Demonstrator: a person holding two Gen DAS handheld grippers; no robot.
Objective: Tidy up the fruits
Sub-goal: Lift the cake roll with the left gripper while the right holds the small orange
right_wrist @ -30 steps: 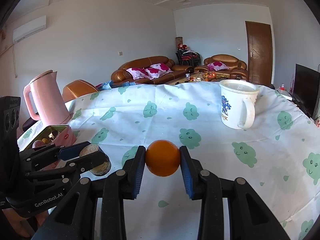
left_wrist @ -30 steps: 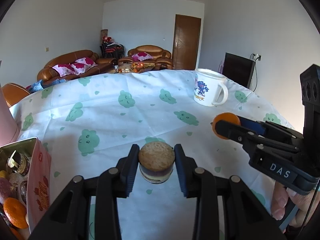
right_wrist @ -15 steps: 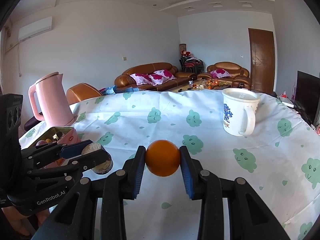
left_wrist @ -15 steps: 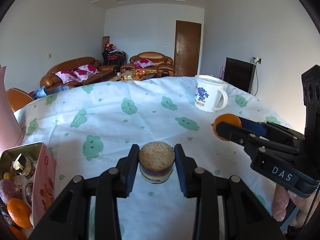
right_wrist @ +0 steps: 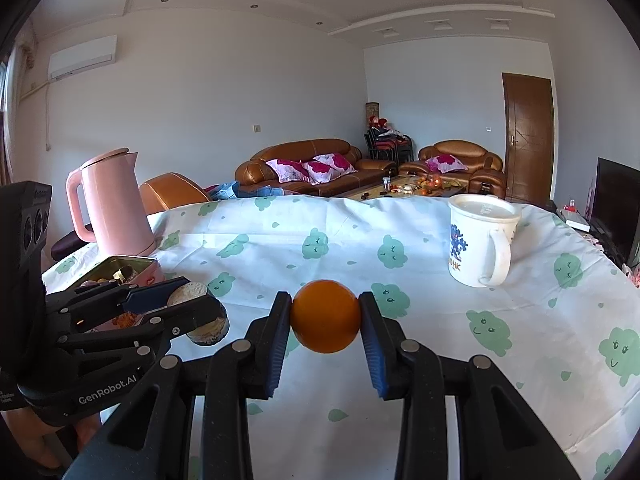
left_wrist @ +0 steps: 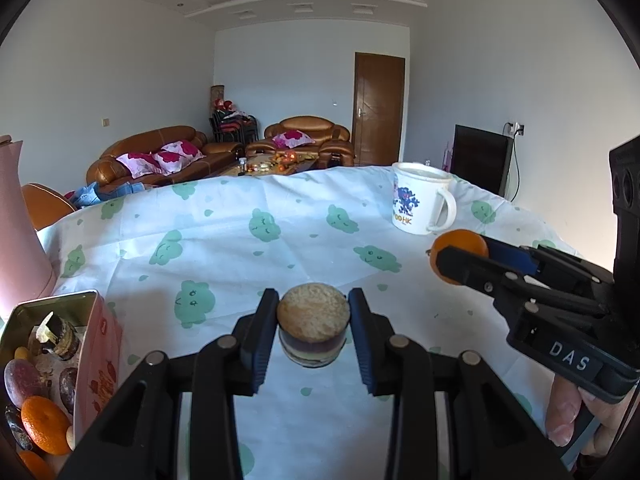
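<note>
My left gripper (left_wrist: pixel 313 328) is shut on a small round layered cake (left_wrist: pixel 313 323) with a crumbly tan top, held above the tablecloth. My right gripper (right_wrist: pixel 325 320) is shut on an orange (right_wrist: pixel 325 316), also held in the air. In the left wrist view the right gripper (left_wrist: pixel 464 258) and its orange (left_wrist: pixel 460 246) are at the right. In the right wrist view the left gripper (right_wrist: pixel 196 306) with the cake (right_wrist: pixel 208 326) is at the left. A pink tin box (left_wrist: pixel 98 344) at the left holds oranges (left_wrist: pixel 44 424), dark fruits and a small cake.
A white mug (right_wrist: pixel 480 244) with a blue print stands at the far right of the table. A pink kettle (right_wrist: pixel 112 208) stands at the far left behind the tin (right_wrist: pixel 150 270). The table has a white cloth with green cloud prints (left_wrist: pixel 260 224). Sofas stand beyond.
Both grippers have risen a little with their loads, so the table sits lower in both views. Both grips are unchanged.
</note>
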